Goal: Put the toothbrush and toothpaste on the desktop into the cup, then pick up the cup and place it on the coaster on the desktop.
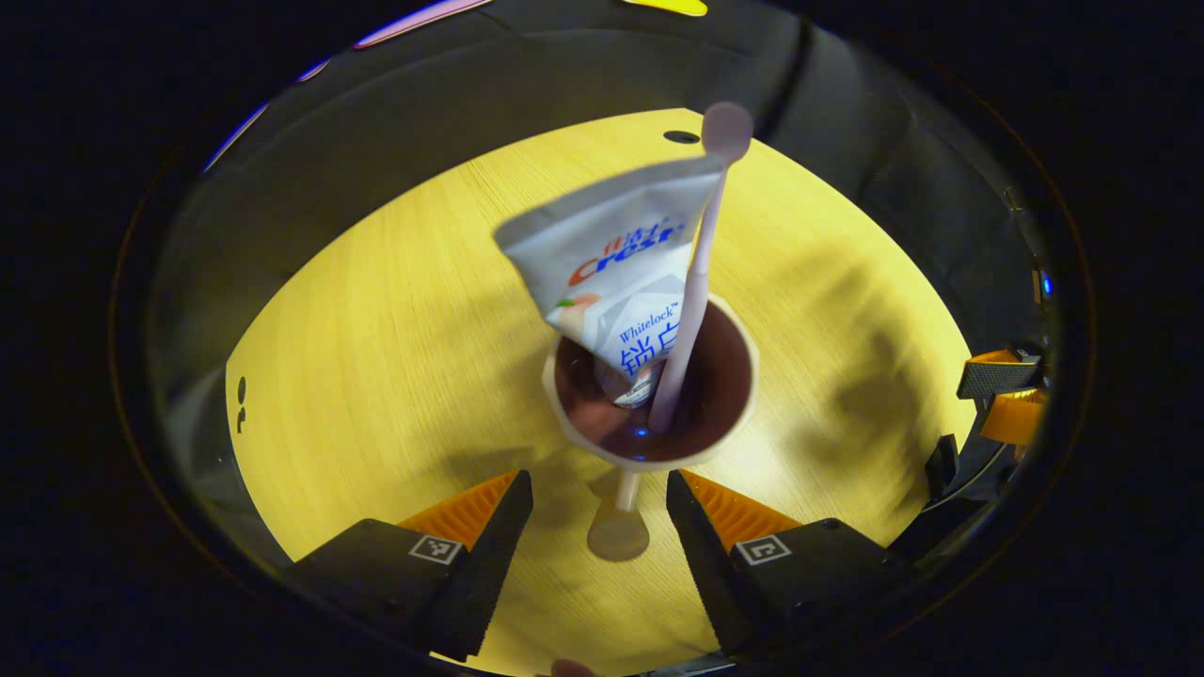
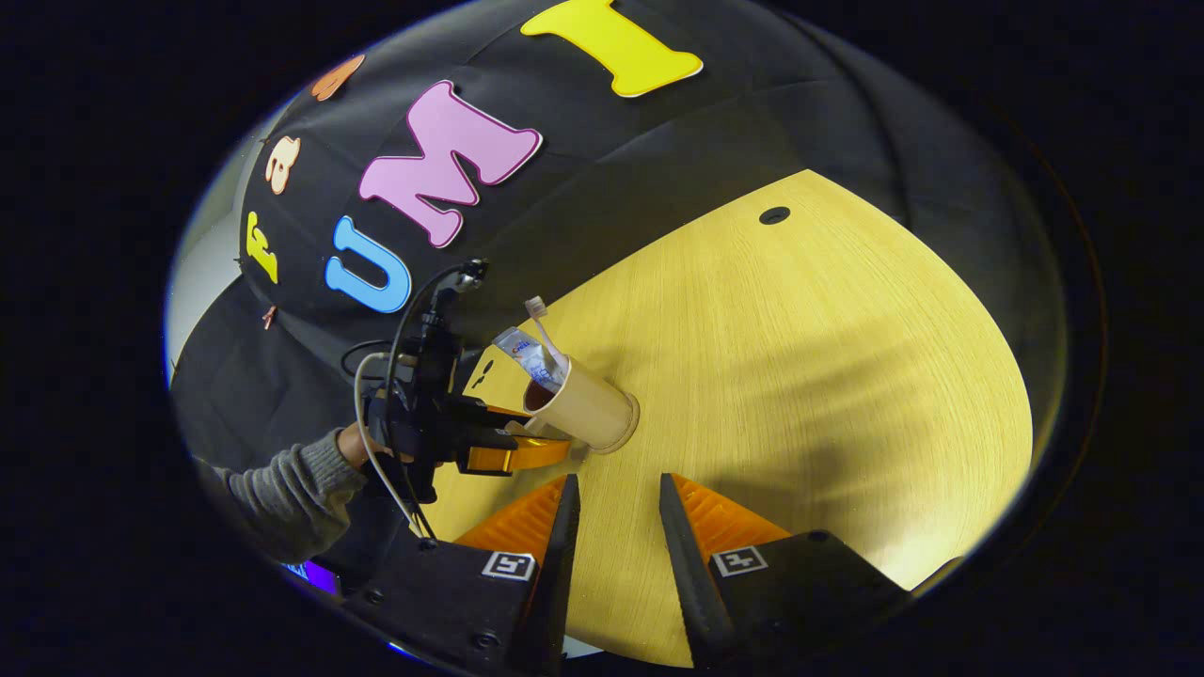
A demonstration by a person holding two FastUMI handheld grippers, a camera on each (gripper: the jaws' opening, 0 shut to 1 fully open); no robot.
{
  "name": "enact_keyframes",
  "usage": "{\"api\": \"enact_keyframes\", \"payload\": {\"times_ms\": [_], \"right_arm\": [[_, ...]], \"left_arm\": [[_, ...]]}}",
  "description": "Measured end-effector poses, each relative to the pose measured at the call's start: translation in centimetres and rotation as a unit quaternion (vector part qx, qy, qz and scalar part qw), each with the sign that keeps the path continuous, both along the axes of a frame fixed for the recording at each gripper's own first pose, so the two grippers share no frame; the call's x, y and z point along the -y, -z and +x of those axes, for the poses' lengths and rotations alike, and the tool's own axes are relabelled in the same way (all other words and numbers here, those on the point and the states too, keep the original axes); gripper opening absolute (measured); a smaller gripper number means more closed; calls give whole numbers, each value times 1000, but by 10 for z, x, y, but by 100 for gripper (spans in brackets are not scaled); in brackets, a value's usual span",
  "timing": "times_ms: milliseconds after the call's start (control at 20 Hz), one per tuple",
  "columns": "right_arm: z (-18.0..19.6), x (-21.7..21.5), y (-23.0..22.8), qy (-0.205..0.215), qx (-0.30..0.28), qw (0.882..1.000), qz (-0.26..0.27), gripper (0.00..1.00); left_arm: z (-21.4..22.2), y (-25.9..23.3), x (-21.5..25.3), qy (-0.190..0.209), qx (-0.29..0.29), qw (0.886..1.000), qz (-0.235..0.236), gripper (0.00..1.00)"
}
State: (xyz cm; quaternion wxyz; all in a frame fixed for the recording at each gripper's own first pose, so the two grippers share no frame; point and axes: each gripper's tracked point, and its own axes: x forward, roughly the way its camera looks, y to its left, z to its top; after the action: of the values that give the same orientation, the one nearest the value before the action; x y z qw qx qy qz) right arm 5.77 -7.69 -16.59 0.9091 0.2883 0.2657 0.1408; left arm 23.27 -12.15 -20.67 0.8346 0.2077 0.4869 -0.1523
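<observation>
A cream cup with a dark inside stands on the wooden desktop. A white toothpaste tube and a pale pink toothbrush lean upright in it. My left gripper is open just short of the cup's near side. A small pale knob on a stem lies between its fingers. The right gripper view has the same cup to the left. There the left gripper is held by a grey-sleeved hand beside it. My right gripper is open over bare wood, with nothing between its fingers.
A round cable hole sits near the desktop's far edge, and also appears in the right gripper view as a hole. Small black marks lie at the left rim. Part of the other gripper pokes in at the right. Black cloth walls surround the table.
</observation>
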Motion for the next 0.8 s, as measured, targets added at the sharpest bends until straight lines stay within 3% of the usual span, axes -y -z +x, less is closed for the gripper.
{"api": "enact_keyframes", "payload": {"times_ms": [500,800], "right_arm": [[-1,-10,-8,-20,4,1000,-22,53],[-4,-28,-11,-36,3,999,-26,53]], "left_arm": [[-45,-69,-11,-32,80,995,-53,90],[-79,-109,-35,-87,160,976,-116,90]]}}
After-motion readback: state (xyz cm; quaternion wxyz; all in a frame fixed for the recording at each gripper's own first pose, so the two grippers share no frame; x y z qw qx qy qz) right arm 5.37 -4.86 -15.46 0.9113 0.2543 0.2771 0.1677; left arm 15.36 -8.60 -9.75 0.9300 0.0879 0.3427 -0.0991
